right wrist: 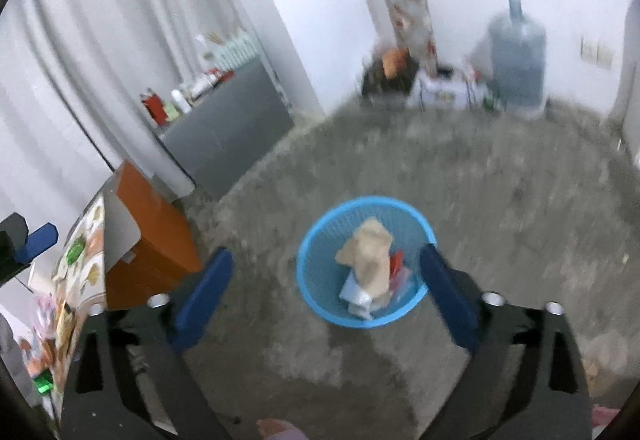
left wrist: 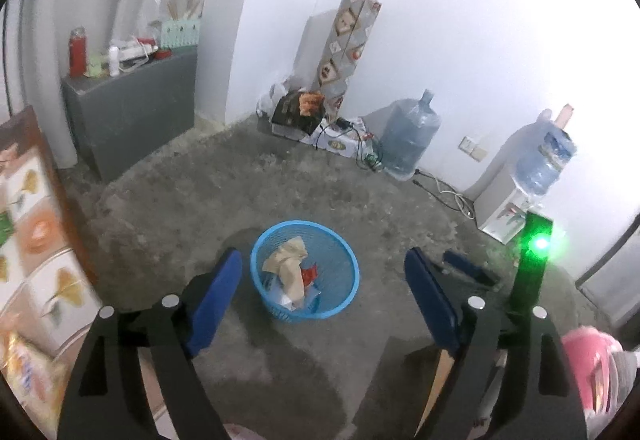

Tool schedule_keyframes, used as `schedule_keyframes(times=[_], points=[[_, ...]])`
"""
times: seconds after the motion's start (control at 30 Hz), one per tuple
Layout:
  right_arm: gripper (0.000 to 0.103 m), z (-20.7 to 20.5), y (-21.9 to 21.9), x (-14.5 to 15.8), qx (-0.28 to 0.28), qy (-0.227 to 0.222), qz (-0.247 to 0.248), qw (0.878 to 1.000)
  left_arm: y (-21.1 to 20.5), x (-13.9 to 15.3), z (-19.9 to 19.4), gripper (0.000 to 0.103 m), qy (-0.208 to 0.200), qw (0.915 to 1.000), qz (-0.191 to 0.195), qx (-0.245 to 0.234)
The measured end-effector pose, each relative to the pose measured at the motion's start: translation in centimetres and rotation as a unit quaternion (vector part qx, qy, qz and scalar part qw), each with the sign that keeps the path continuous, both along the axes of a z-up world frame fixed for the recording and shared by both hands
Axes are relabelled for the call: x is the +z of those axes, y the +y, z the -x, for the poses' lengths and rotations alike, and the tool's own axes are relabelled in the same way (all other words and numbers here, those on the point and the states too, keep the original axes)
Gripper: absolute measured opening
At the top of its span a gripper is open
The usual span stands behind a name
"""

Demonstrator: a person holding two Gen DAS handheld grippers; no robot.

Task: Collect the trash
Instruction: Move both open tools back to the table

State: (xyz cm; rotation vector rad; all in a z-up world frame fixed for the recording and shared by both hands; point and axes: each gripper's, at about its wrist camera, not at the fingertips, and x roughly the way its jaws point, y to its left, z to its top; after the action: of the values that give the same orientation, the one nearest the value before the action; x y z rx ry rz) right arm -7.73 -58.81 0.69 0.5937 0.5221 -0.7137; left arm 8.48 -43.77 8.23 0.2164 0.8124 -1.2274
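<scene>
Fingers on both grippers are spread wide and carry nothing. The left gripper (left wrist: pixel 323 292) hangs above the concrete floor (left wrist: pixel 240 191), and the blue mesh wastebasket (left wrist: pixel 340 260) shows between its blue fingers (left wrist: pixel 214 304), standing on the floor ahead of and below them. The right gripper (right wrist: pixel 326 294) is held much the same way, with the same basket (right wrist: pixel 320 248) just inside its right finger (right wrist: pixel 450 300); that view is smeared by motion.

Part of the job looks done: the basket already holds a crumpled tan paper bag (left wrist: pixel 288 268), a red wrapper (left wrist: pixel 310 274) and some white and clear scraps. No loose litter shows on the open floor around the fingers.

What is left is less certain. To the left of the left fingers a patterned surface (left wrist: pixel 36 240) carries a yellow snack packet (left wrist: pixel 24 368), and at the far right edge sits a pink object (left wrist: pixel 596 364) too blurred to name. Either may be trash still to gather, so the task appears midway, with both grippers free for the next pick.
</scene>
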Motion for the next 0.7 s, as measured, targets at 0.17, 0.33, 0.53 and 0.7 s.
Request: schedule_keyframes(times=[0.17, 0.33, 0.53, 0.7], points=[[0.095, 0.4, 4.0, 2.9, 0.043, -0.026, 0.04, 0.998, 8.4, 2.7, 0.9, 0.085, -0.007, 0.9993, 0.023, 0.03], [0.095, -0.7, 6.6, 5.3, 0.123, -0.051, 0.044, 0.99, 17.4, 4.3, 1.2, 0.089, -0.005, 0.9934, 0.05, 0.103], [0.095, -4.2, 10.7, 6.9, 0.229, -0.071, 0.022, 0.971, 29.5, 4.8, 0.5, 0.093, -0.004, 0.9699, 0.068, 0.234], [0.095, -7.9, 14.5, 7.1, 0.301, -0.064, -0.005, 0.952, 35.8, 4.5, 0.1, 0.095, -0.005, 0.9506, 0.077, 0.301]])
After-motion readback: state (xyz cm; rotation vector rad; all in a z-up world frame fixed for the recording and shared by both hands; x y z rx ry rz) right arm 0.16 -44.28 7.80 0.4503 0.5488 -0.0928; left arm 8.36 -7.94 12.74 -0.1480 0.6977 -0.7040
